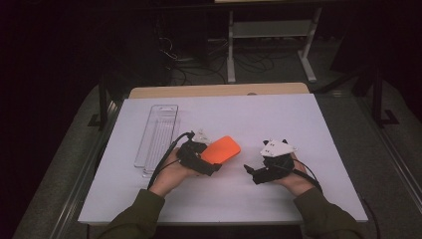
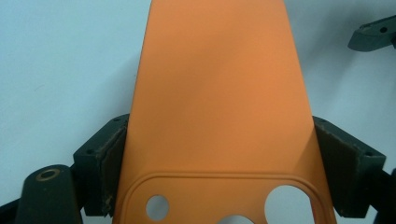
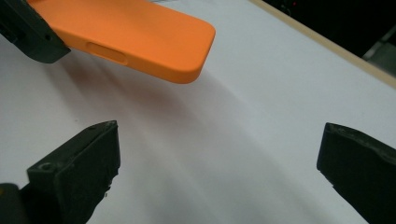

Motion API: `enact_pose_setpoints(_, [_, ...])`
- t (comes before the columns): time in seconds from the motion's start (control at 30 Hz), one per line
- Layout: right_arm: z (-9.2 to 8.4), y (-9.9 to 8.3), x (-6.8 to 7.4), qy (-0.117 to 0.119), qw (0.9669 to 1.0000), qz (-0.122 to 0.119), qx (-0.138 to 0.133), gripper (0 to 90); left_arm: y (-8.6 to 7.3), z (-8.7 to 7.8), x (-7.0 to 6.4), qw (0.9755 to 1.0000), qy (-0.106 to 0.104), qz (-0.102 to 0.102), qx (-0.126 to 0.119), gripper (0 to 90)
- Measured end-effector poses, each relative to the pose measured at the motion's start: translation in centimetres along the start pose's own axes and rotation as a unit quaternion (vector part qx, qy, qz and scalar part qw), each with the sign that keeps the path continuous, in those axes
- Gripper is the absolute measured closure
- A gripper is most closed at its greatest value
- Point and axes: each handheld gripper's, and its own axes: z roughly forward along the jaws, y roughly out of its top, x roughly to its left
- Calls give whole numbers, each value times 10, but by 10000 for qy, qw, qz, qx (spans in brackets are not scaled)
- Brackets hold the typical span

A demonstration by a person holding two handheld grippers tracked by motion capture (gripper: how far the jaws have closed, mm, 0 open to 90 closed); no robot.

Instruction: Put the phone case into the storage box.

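White tabletop (image 1: pixel 278 119) under dim light, dark floor and cables beyond its far edge, legs of another bench farther back.

Orange phone case (image 1: pixel 221 150) near the middle of the tabletop, toward the near side, raised off the surface at a slant with a shadow beneath it in the right gripper view. Smooth back face up, rounded corners, camera cut-outs (image 2: pixel 159 207) at the held end, a long button recess (image 3: pixel 107 51) along one side edge. Free end pointing away and to the right in the high view.

Gripped at its camera end by the left tongs (image 1: pixel 211 167), pads pressed against both long edges (image 2: pixel 114 154), so clamped on the case across its width. Left hand (image 1: pixel 171 172) wrapped around the black body, cable (image 1: pixel 166 154) looping back toward the person, olive sleeve (image 1: pixel 134 216) coming in from the bottom.

Right tongs (image 1: pixel 250 172) just right of the case, apart from it, spread wide with nothing between, bare white surface showing past both black pads (image 3: pixel 88 158). Pointed leftward toward the case's free end. Grey three-cornered plate (image 1: pixel 277 147) on top, right hand (image 1: pixel 293 179) behind it, sleeve matching the other.

Clear plastic tray (image 1: pixel 157 139) lying lengthwise on the left part of the tabletop, well left of the case, long and narrow, ribbed inside. Strip of bare wood (image 1: pixel 219 90) along the far edge behind the white sheet.
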Motion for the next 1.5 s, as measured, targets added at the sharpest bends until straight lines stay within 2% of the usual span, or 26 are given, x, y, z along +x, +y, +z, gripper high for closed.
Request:
enact_pose_setpoints(0.17, [-1,1,3,-134,9998,-143,-70,0,0,0,0,10000,6,3,-1,155])
enact_pose_setpoints(0.2, [-1,1,2,-175,9995,-268,-74,0,0,0,0,10000,6,5,0,156])
enact_pose_setpoints(0.33, [-2,1,5,-277,9988,-400,-60,0,0,0,-1,10000,2,4,-1,156])
enact_pose_setpoints(0.47, [-2,1,7,-309,9982,-504,-78,0,0,0,-1,10000,7,-3,-10,156])
enact_pose_setpoints(0.5, [-2,1,7,-349,9976,-588,-111,0,0,0,-1,10000,6,-5,3,156])
enact_pose_setpoints(0.67, [-2,1,9,-403,9966,-714,-111,0,0,0,-1,10000,19,18,-2,156])
enact_pose_setpoints(0.8, [-2,1,10,-501,9940,-957,-143,0,0,0,-1,10000,24,47,1,156])
enact_pose_setpoints(1.07, [-3,2,14,-577,9922,-1083,-202,0,0,0,-1,10000,32,50,0,156])
enact_pose_setpoints(1.2, [-2,2,14,-654,9895,-1269,-247,0,1,0,-1,10000,25,79,8,156])
enact_pose_setpoints(1.23, [-3,2,15,-658,9900,-1226,-224,0,1,0,-1,10000,24,81,14,156])
enact_pose_setpoints(1.37, [-2,2,17,-754,9861,-1459,-238,0,1,0,-1,9999,32,117,26,156])
enact_pose_setpoints(1.4, [-2,1,18,-768,9860,-1464,-204,0,1,0,-1,9999,29,110,23,156])
enact_pose_setpoints(1.47, [-2,1,19,-787,9839,-1594,-201,0,1,0,-1,9999,30,108,28,156])
enact_pose_setpoints(1.5, [-2,1,18,-821,9815,-1723,-161,0,1,0,-1,9999,30,119,31,156])
